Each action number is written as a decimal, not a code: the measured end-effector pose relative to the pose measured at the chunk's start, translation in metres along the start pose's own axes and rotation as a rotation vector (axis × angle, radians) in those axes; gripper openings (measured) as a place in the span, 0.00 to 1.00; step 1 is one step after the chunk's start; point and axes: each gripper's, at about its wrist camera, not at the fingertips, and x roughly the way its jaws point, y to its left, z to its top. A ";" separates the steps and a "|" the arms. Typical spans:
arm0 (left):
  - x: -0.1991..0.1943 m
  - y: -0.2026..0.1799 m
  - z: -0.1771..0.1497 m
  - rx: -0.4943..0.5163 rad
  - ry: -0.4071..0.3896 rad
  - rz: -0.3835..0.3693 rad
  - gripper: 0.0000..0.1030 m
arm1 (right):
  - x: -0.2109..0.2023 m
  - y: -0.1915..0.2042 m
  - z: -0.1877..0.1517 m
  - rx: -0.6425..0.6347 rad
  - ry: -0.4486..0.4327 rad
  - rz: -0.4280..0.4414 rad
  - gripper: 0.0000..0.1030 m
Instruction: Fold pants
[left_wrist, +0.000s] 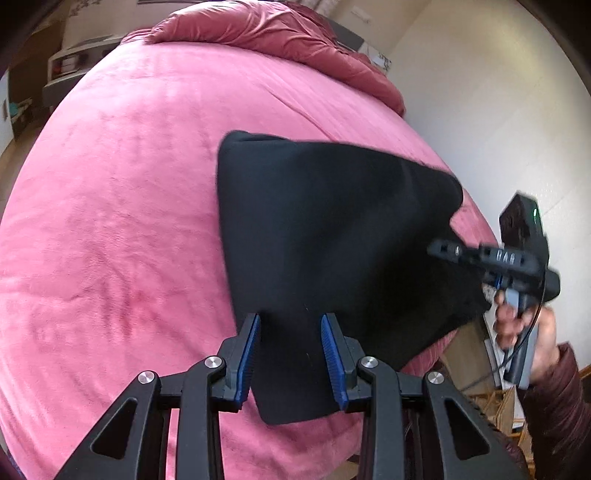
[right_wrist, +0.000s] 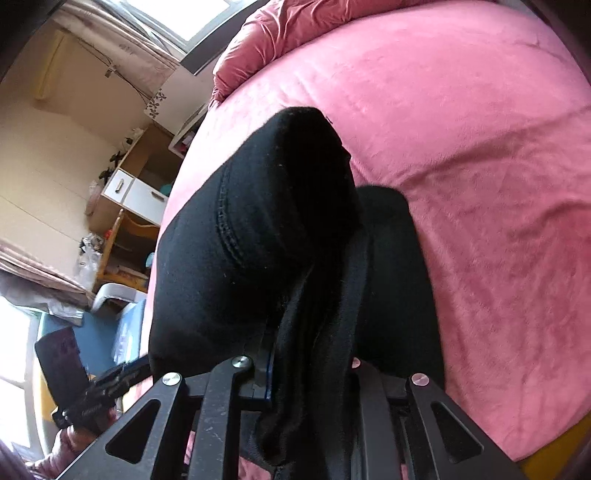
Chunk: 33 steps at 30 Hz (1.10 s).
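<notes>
The black pants (left_wrist: 332, 236) lie partly folded on the pink bed (left_wrist: 110, 221), their right side lifted. My left gripper (left_wrist: 291, 325) is open, its blue pads (left_wrist: 248, 354) wide apart just above the near edge of the pants, gripping nothing. My right gripper (left_wrist: 443, 251) comes in from the right and holds the pants' right edge. In the right wrist view the black cloth (right_wrist: 258, 229) is bunched between the fingers of the right gripper (right_wrist: 314, 354) and drapes over them, hiding the tips.
A rumpled red duvet (left_wrist: 280, 33) lies at the bed's far end. A white wall (left_wrist: 480, 110) runs along the right side. Wooden shelves and white drawers (right_wrist: 136, 195) stand beside the bed. The left gripper (right_wrist: 107, 387) shows at the lower left.
</notes>
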 end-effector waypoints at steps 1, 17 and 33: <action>0.000 -0.002 0.001 0.011 -0.003 -0.005 0.33 | -0.004 0.003 0.004 -0.007 -0.011 0.018 0.16; 0.020 0.007 0.008 -0.022 0.043 -0.099 0.33 | -0.027 -0.029 0.000 0.084 -0.023 -0.021 0.37; -0.005 0.018 0.006 -0.061 -0.025 -0.130 0.33 | -0.055 -0.012 -0.059 -0.002 0.022 -0.114 0.10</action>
